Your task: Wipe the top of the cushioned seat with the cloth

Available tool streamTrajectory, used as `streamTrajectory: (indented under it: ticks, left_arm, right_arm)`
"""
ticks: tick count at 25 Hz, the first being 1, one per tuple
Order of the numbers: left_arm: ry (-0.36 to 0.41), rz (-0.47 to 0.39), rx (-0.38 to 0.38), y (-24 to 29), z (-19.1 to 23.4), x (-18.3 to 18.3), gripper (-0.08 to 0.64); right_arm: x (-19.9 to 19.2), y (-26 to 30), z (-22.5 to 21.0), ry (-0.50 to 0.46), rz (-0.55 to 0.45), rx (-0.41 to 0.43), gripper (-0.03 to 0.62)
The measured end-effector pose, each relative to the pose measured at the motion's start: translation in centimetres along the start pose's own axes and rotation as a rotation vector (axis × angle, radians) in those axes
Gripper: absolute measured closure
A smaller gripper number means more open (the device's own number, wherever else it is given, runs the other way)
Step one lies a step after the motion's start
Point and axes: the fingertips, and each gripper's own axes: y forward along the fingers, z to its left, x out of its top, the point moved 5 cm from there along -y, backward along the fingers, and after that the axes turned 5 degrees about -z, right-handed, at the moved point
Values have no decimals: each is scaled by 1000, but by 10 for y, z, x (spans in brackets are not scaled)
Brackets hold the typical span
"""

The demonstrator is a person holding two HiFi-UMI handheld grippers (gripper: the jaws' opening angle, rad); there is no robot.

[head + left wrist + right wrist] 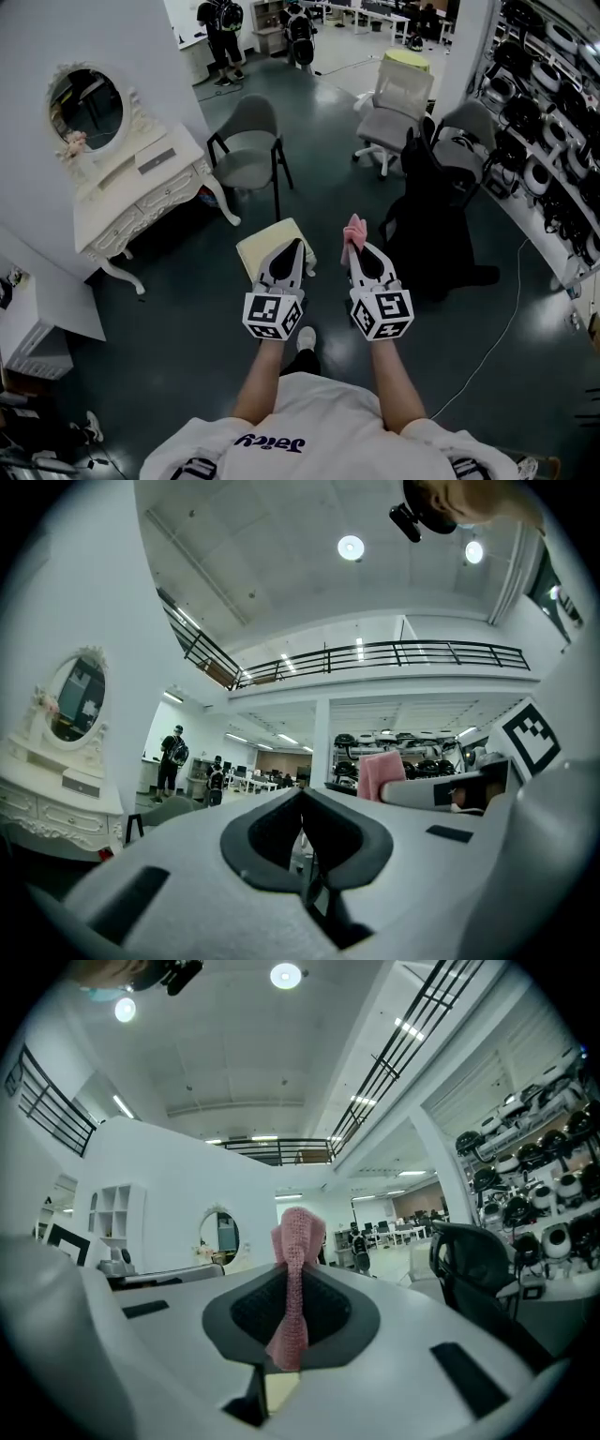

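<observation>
The cushioned seat is a pale yellow square stool on the dark floor, partly hidden under my left gripper. That gripper is held above it, jaws together with nothing between them. My right gripper is beside it, to the right of the seat, shut on a pink cloth. In the right gripper view the cloth stands up from between the jaws. The left gripper view shows the cloth off to the right.
A white dressing table with an oval mirror stands at left. A grey chair is behind the seat, a white office chair and a black chair at right. Shelves line the right wall; a cable crosses the floor.
</observation>
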Motion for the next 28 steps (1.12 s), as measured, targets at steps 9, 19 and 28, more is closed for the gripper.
streamTrajectory:
  ticks: [9,19,28]
  left_arm:
    - [33,-61,105,107,141,13,545]
    - [9,-51,250,156,251,-7,545]
    - [-7,4,465,220,326,-61,545]
  right_arm:
    - [1,189,4,-36,-3,113,571]
    - [-47,327,27,-92,123,271,571]
    - [-96,455,-6,-42,227,478,571]
